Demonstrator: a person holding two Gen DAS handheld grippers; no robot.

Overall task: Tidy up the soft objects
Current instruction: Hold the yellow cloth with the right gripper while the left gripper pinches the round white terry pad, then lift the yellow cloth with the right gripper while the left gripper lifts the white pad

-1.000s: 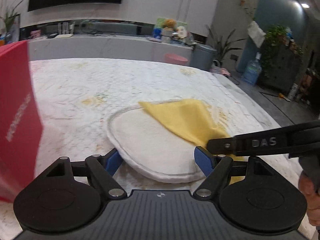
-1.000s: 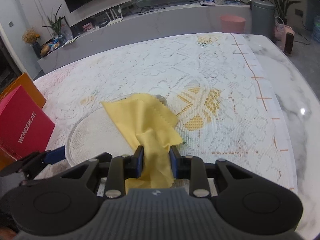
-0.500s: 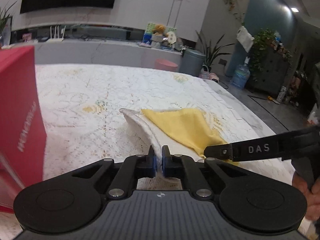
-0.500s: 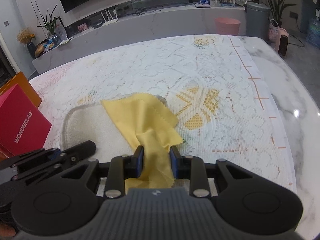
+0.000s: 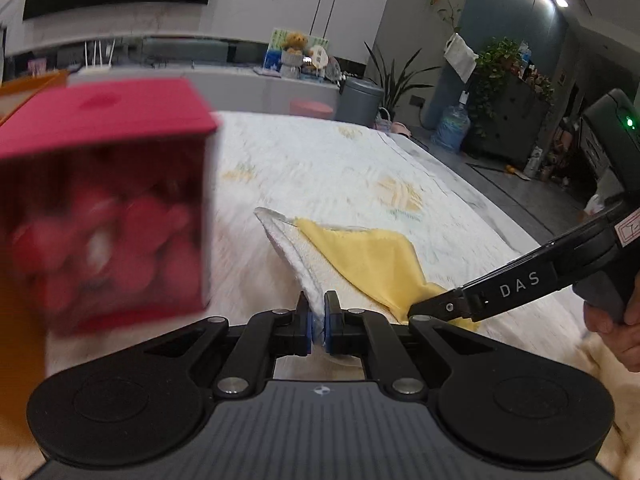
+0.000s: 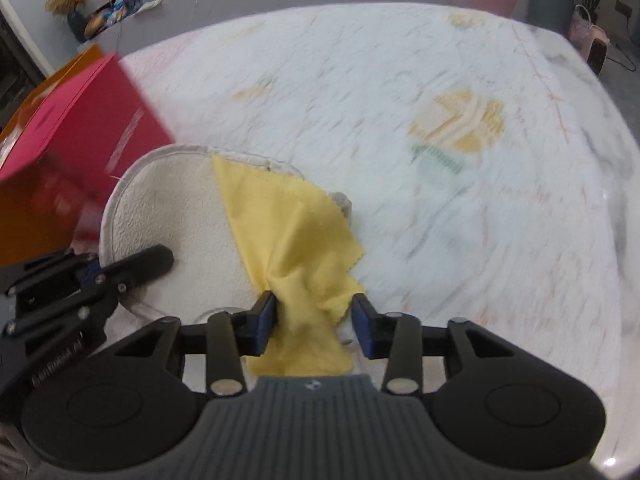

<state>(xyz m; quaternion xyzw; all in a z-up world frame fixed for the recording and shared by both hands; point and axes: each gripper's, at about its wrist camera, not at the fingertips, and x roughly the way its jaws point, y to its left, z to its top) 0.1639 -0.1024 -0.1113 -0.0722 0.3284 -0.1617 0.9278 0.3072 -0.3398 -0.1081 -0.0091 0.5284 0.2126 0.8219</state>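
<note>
A: The left gripper [image 5: 316, 322] is pinched almost fully together on the near rim of the white pad [image 5: 308, 258], which stands up limply between its blue pads.

B: And the right gripper [image 6: 316, 322]?

A: Its jaws are opening. The yellow cloth [image 6: 288, 232] hangs bunched between them, but the pads look clear of it on both sides.

B: How will those two things handle?

A: Both seem light and floppy. The pad is a thick, fleecy oval with a stitched border, so the rim is likely the firmest place to hold. The cloth is thin, with a zigzag-cut edge; it creases wherever it is gathered, so a corner or a bunched fold suits it best.

B: Where do they sit?

A: The pad lies on the table [image 6: 420, 80], over its white lace cover, with the cloth draped across its right side and trailing back towards the right gripper. A red box [image 5: 104, 200] stands just left of the pad, blurred, with an orange box [image 6: 28, 208] behind it.
</note>
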